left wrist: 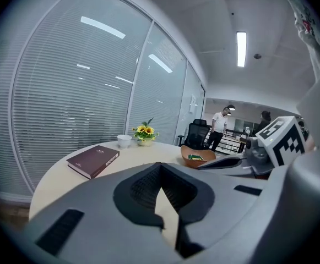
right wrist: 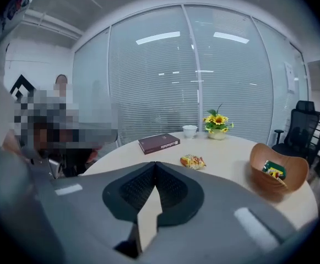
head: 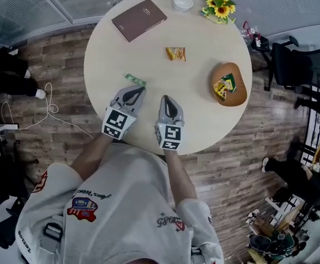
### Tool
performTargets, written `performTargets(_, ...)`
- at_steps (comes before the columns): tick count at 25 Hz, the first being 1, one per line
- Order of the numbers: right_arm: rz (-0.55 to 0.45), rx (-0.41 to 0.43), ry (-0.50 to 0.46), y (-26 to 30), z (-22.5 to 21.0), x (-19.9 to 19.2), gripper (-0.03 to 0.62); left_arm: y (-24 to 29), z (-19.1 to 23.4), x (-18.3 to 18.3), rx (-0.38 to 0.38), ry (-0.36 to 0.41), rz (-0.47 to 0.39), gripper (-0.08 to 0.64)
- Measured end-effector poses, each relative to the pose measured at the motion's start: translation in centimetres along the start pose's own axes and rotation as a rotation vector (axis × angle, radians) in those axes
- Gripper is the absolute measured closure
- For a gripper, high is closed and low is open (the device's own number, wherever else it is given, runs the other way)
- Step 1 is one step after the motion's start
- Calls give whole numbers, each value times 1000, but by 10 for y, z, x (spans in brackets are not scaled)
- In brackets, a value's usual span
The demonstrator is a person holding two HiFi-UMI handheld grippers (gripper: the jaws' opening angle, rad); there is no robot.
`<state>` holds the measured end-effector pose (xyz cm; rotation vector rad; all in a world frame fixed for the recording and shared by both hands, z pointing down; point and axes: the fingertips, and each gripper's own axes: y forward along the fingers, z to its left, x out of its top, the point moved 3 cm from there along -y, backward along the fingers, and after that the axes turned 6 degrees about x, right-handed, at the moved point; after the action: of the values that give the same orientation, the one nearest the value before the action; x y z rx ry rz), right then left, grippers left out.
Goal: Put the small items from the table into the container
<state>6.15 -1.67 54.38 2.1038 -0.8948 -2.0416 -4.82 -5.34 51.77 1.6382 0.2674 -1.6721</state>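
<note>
A: What's around on the worktop?
B: Brown book at the far side, white cup and a pot of sunflowers on the far edge. Nothing sits between the grippers and the loose packets.
A: Loose packets, where?
B: Orange snack packet mid-worktop, on its own. Green packet lies flat just past the tip of the left gripper; can't tell if they touch.
A: Container?
B: Wooden bowl at the right side, well apart from both grippers. It holds packets, green and yellow; the count is unclear.
A: Fingers?
B: Left gripper has its fingers pressed together with nothing between them. Right gripper is the same, closed and empty. Both are over the near edge.
A: Anything hidden?
B: The green packet doesn't show in the left gripper view, since the gripper body blocks it. The print on the packets is too small to read. Off the worktop there's an office chair to the right and a white cable on the floor to the left.
</note>
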Motion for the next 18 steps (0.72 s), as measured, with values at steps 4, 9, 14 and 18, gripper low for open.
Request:
performTargets(4,9,31,-29,14,22,1,590,-7,14,-1,-14,-25,-16,555)
performTargets(9,51,107,-88,44,42,-6,589,-29,43,-4,49,-31,-27,555)
performTargets(14,184,206,-129,87,61,-36,488,-55,72,-19,117,-51,-11,555)
performTargets(18,331,239,-211,128,64,-67,368,-74,91,-27,165,-68,0,555)
